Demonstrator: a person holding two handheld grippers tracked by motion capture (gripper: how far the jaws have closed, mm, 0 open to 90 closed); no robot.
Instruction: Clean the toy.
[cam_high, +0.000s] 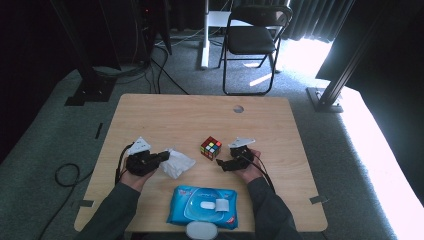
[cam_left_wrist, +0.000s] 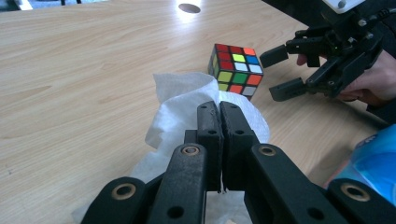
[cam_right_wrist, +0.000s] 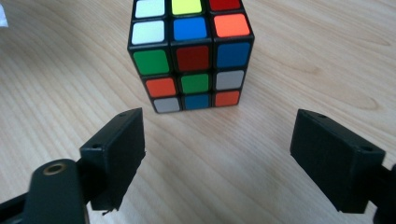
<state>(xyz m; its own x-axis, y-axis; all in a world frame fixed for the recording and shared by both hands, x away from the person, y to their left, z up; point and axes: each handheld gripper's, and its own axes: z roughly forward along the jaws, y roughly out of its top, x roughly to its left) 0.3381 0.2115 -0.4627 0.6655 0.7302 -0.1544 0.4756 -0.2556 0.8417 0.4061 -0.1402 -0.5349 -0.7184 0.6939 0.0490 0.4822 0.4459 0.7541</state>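
The left gripper (cam_left_wrist: 219, 109) was held with its fingers (cam_left_wrist: 208, 126) pressed together, clamped on a white tissue (cam_left_wrist: 182, 100) that was bunched on the table (cam_high: 165, 112). The right gripper (cam_right_wrist: 217, 154) was kept with its fingers (cam_right_wrist: 116, 149) spread wide apart and nothing between them, pointed at the colour cube (cam_right_wrist: 192, 53), which stood on the table just ahead of their tips, untouched.

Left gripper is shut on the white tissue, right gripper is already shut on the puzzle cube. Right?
Not quite. The left gripper is shut on the white tissue, but the right gripper is not shut on the puzzle cube: its jaws stand wide open, short of the cube and apart from it. The right gripper view shows this.
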